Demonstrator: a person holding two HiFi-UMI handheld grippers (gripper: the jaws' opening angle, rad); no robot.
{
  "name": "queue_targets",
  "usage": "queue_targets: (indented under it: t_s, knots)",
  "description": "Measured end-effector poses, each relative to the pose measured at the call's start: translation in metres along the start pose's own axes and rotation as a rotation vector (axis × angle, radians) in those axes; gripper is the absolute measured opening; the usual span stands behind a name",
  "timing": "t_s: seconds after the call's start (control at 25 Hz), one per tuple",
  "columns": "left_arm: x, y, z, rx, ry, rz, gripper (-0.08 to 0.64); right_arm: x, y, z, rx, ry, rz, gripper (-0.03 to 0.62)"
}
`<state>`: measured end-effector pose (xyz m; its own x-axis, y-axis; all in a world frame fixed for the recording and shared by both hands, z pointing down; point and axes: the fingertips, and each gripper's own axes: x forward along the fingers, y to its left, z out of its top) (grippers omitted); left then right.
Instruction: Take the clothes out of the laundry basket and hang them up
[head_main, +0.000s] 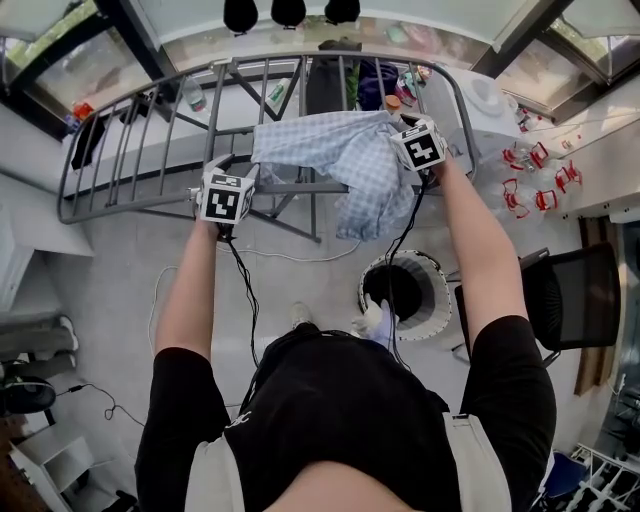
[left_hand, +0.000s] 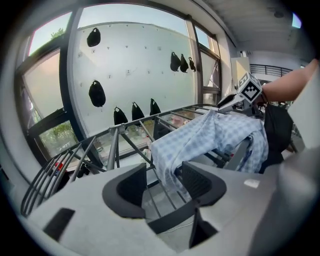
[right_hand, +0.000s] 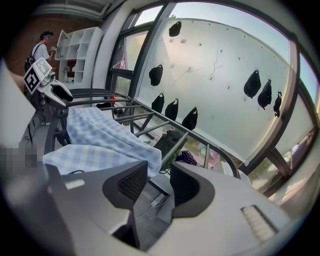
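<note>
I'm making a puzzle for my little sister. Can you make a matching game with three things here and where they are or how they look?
Things:
1. checked shirt
2. laundry basket
3. left gripper

Place or state:
A. on the floor, by the person's feet
B. fingers apart
C. draped over the drying rack

Pairs: 1-C, 2-A, 3-B

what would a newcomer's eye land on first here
A blue checked shirt lies draped over the grey drying rack, top middle of the head view. The left tongs and right tongs flank it, both open, gripping nothing. A round laundry basket stands on the floor under the right arm.
</note>
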<state>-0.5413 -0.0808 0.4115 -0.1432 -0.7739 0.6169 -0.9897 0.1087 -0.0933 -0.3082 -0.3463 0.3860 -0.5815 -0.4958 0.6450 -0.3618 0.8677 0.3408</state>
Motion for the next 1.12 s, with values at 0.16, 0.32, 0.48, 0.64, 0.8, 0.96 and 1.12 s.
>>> queue_targets:
  t_s: [0.16, 0.32, 0.48, 0.64, 0.8, 0.96, 1.12]
  knots:
    - [-0.022, -0.005, 0.005, -0.053, -0.045, -0.019, 0.232, -0.023, -0.003, 0.013, 0.058, -0.091, 0.008, 0.156]
    - [-0.050, -0.015, 0.023, -0.102, -0.152, 0.017, 0.202, -0.075, -0.018, 0.034, 0.159, -0.306, -0.091, 0.071]
    - [-0.089, -0.036, 0.054, -0.152, -0.307, 0.034, 0.151, -0.139, -0.016, 0.046, 0.240, -0.514, -0.147, 0.023]
    - [-0.132, -0.061, 0.088, -0.167, -0.443, 0.059, 0.103, -0.204, -0.008, 0.049, 0.316, -0.644, -0.169, 0.014]
    - [-0.168, -0.097, 0.109, -0.162, -0.528, 0.067, 0.075, -0.259, -0.007, 0.029, 0.376, -0.687, -0.209, 0.014]
    - [-0.190, -0.136, 0.111, -0.157, -0.558, 0.065, 0.020, -0.305, -0.002, 0.003, 0.406, -0.712, -0.254, 0.014]
    - [-0.199, -0.170, 0.105, -0.119, -0.558, 0.098, -0.003, -0.337, 0.011, -0.022, 0.382, -0.718, -0.290, 0.014]
